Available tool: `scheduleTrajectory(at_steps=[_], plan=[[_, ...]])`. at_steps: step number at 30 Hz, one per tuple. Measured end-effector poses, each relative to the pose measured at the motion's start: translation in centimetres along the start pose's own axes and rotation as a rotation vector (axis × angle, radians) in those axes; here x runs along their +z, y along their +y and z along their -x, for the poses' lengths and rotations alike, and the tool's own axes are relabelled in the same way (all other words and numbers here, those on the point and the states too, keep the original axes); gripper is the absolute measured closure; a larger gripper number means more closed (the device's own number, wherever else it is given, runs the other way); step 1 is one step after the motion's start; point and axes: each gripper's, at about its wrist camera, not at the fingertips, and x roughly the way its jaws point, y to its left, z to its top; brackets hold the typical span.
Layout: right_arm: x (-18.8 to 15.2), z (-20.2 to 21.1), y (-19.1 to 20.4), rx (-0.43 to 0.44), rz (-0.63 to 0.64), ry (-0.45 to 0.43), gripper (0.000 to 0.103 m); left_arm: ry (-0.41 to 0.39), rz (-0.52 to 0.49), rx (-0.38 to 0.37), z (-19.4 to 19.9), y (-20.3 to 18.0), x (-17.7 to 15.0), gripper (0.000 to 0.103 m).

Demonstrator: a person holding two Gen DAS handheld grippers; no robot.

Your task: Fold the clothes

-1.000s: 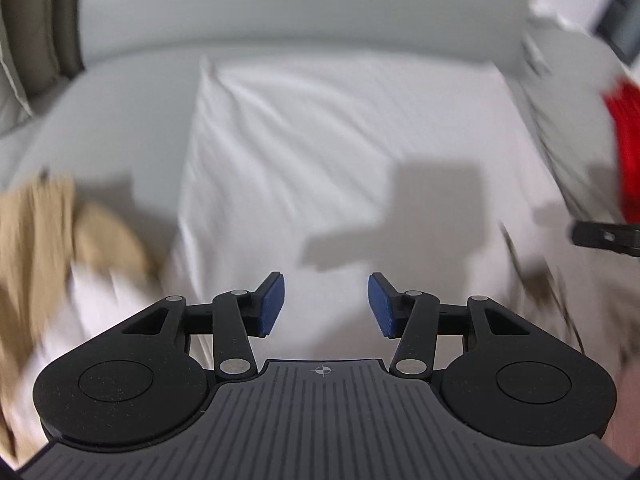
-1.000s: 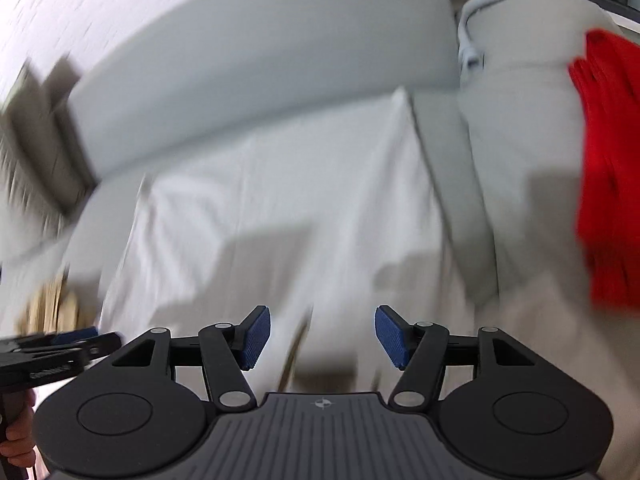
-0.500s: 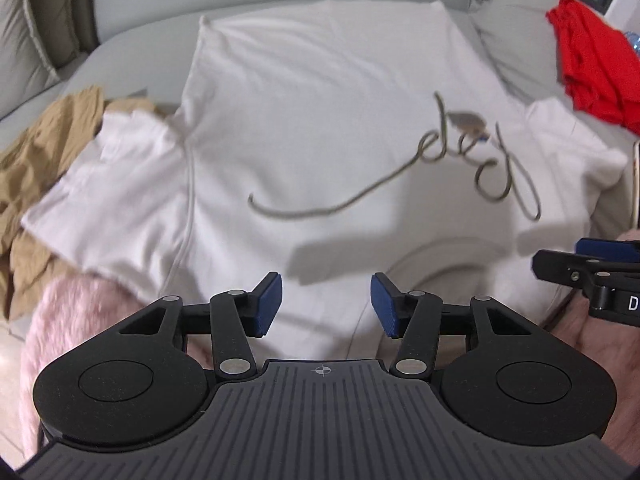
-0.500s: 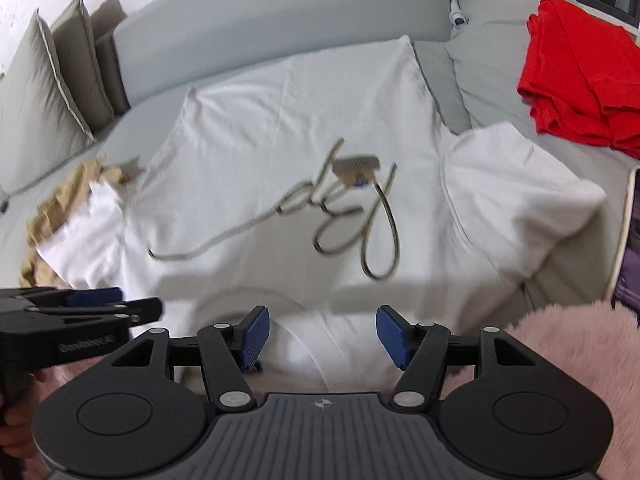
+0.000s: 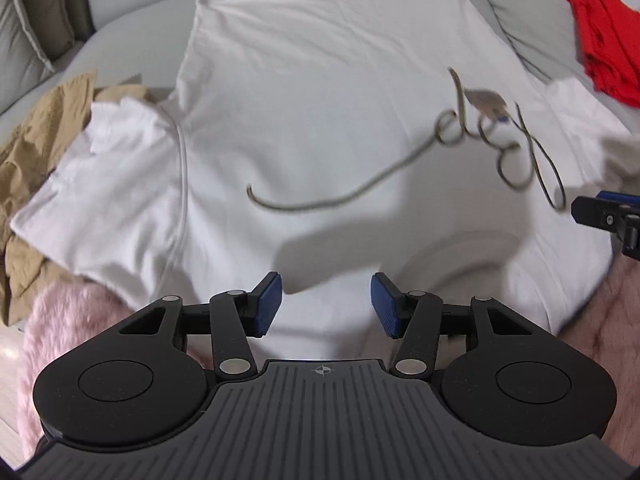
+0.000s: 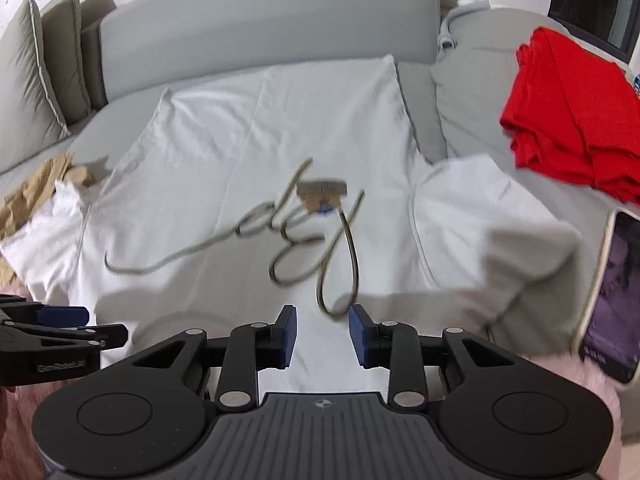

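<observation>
both grippers hover over the near hem area of a white t-shirt [image 5: 320, 92] with nothing between their blue pads. left gripper [image 5: 326, 306] has its jaws spread wide, released, above the collar end of the shirt, just left of the round neckline [image 5: 460, 256]. right gripper [image 6: 322, 336] is also released, its jaws parted a little less, with the low loop of the printed lettering showing in the gap between the pads.

white t-shirt lies flat and spread, front up, on a grey sofa [image 6: 260, 28], its collar toward the cameras and its bottom hem toward the backrest. a cursive olive-grey script print [image 6: 280, 236] runs across the chest, with a small tan patch [image 6: 324, 192] in it. one short sleeve [image 5: 100, 168] lies out to the left, partly over a crumpled tan garment [image 5: 36, 132]; the other sleeve [image 6: 488, 216] spreads to the right, its edge blurred.

a folded red garment [image 6: 572, 112] sits on a grey cushion at the right, well apart from the shirt. two grey pillows [image 6: 40, 68] stand at the left end of the sofa. a phone [image 6: 616, 292] lies at the right edge, beside the right sleeve. pink fluffy fabric [image 5: 72, 320] shows along the near edge under both grippers. each gripper appears at the side of the other's view.
</observation>
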Motion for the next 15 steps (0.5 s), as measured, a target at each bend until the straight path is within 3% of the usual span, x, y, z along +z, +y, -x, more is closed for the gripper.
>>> scheduleTrajectory(at_steps=[2,4,7,12,15], plan=[[-0.3,-1.4,0.0,-0.006,-0.013,0.030,0.072,0.002,0.033,-0.005,-0.7,0.0,-0.3,0.046],[-1.4,-2.7,0.0,-0.019,-0.015,0.087,0.072,-0.047,0.035,0.009,-0.8,-0.2,-1.2,0.044],[-2.4,-2.6,0.3,-0.045,0.017,0.076,0.070,-0.084,-0.031,0.023,-0.5,-0.7,-2.0,0.043],[-2.4,-2.0,0.2,-0.097,0.009,0.192,0.069,-0.054,-0.047,0.002,0.1,-0.4,-2.7,0.043],[-2.7,-0.8,-0.7,-0.049,-0.060,0.170,0.068,-0.055,-0.050,-0.012,0.3,-0.3,-3.0,0.040]])
